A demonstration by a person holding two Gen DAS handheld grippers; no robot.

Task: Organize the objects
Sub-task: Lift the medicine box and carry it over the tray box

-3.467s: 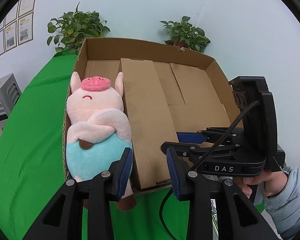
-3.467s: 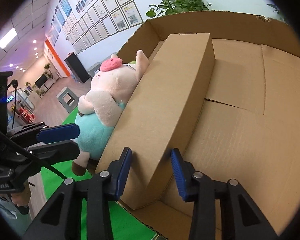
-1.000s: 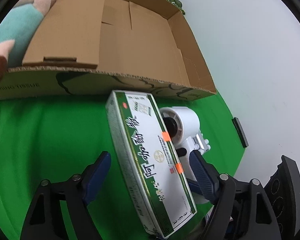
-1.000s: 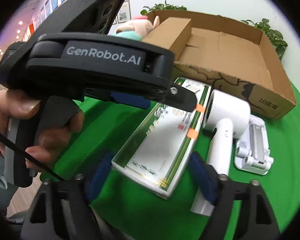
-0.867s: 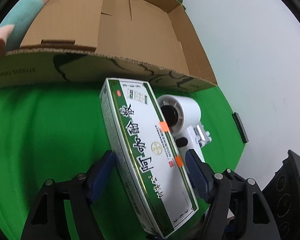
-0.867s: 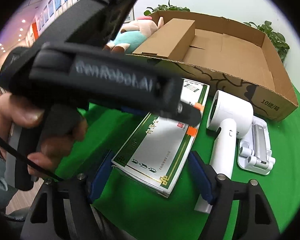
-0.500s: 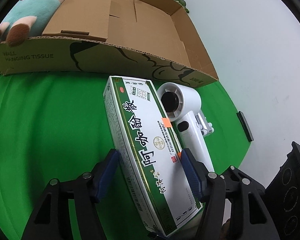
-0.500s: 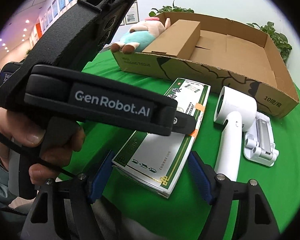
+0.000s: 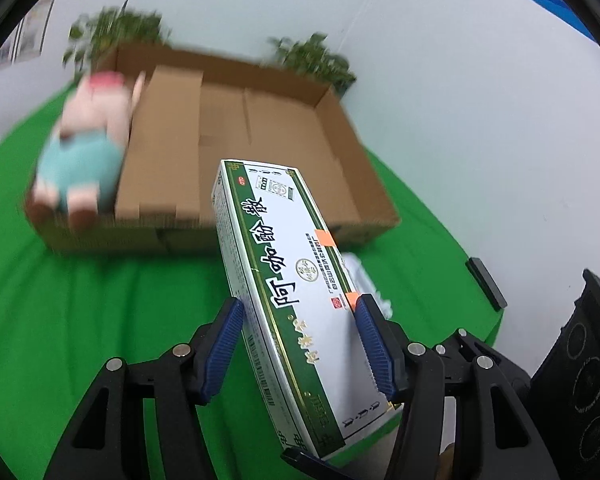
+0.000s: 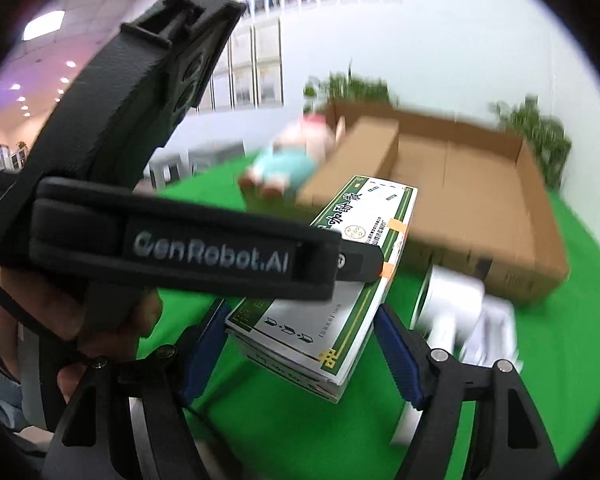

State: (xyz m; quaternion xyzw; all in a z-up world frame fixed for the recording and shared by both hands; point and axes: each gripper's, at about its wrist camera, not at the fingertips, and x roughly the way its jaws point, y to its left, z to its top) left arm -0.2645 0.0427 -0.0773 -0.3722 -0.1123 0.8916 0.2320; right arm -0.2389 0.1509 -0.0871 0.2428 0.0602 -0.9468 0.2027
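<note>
Going left to right in the left wrist view: a pink plush pig w/ teal shorts lies along the left side of the big shallow brown cardboard tray, snug against a long plain cardboard box inside it. The rest of the tray floor is bare, on the green tablecloth.

Center: the long green-and-white carton w/ orange tape tabs is pinched across its width by the left gripper, blue pads flat on both long sides, far end tilted up and poking toward the tray's front wall. It looks lifted off the cloth, tho I can't be 100% sure.

Right gripper sits at the carton's near end, jaws spread wide, pads either side but not clearly touching. The white hair dryer and a white plastic stand lie just beside, near the tray's front wall.

What could go wrong imo: the grip is near one end, so the long carton wants to pivot and droop, esp. w/ slick cardboard. Frames are blurry, so things are moving fast, and the far corner could clip the tray's front wall and shove it. Squeeze too hard and the thin carton sides dent. The dryer's close enough to get knocked too.
</note>
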